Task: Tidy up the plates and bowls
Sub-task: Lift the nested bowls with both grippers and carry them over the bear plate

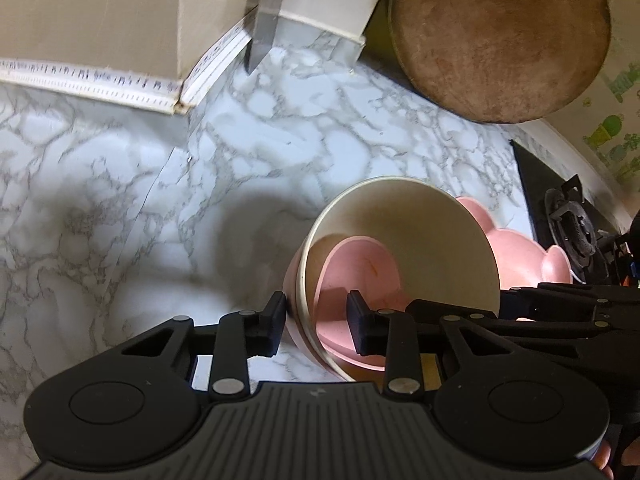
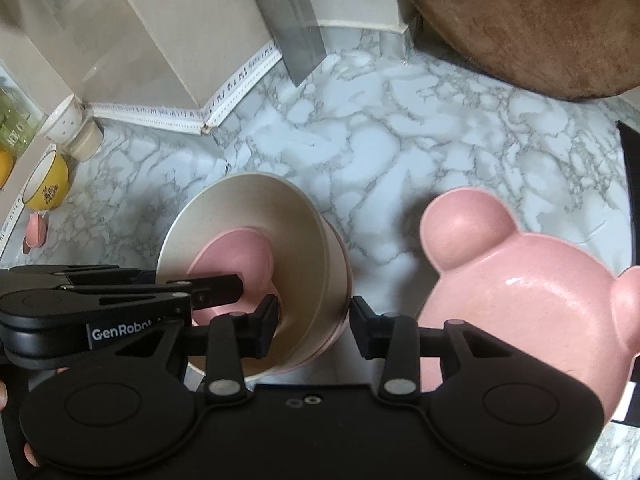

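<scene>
1. Both grippers sit nearest the lens. The left gripper point(image 1: 316, 322) straddles the near wall of the cream bowl point(image 1: 420, 240), one pad outside, one inside; the pads appear to pinch that wall, though contact is hard to confirm.
2. The right gripper point(image 2: 314, 326) straddles the opposite wall of the same bowl. A gap shows at its outer pad, so its jaws read as unclamped.
3. Progress: the cream bowl is tilted and nested with a small pink bowl point(image 2: 236, 264) inside and another pink bowl beneath. The bear-shaped pink plate point(image 2: 532, 292) lies apart, unstacked.
4. Clearance: the marble counter point(image 1: 120, 200) is open ahead. The stove point(image 1: 568, 216) bounds one side; a round wooden board point(image 1: 500, 36) leans at the back.
</scene>
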Motion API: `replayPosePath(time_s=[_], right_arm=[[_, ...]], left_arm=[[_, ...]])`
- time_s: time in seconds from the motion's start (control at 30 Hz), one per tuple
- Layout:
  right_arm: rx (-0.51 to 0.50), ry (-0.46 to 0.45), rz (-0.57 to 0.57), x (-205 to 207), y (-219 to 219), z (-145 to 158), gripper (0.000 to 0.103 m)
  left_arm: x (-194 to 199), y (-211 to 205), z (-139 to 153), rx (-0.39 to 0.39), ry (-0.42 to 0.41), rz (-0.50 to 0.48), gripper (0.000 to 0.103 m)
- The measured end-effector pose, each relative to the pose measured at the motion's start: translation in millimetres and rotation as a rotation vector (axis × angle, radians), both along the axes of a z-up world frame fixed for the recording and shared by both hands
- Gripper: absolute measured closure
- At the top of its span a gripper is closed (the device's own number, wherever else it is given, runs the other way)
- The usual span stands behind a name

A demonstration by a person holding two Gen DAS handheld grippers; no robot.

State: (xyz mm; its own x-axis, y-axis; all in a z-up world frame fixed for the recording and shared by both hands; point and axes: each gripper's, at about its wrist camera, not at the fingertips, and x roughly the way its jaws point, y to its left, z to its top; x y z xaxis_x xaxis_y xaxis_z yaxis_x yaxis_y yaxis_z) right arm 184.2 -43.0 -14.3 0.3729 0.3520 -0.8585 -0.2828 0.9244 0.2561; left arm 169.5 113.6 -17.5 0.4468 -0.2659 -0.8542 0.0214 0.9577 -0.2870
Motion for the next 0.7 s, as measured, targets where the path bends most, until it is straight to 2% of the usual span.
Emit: replayPosePath(time_s=[0.43, 0.7], right_arm=[[0.015, -0.046, -0.098, -6.5, -52.0, 31.4, 0.065], [0.015, -0.057, -0.21, -14.8, -102.4, 37.5, 0.065]], left_arm=[[7.7, -56.5, 31.6, 0.013, -0.059, -0.122, 0.071], [13.5, -108.6, 33.5, 0.007, -0.064, -0.221, 0.071]])
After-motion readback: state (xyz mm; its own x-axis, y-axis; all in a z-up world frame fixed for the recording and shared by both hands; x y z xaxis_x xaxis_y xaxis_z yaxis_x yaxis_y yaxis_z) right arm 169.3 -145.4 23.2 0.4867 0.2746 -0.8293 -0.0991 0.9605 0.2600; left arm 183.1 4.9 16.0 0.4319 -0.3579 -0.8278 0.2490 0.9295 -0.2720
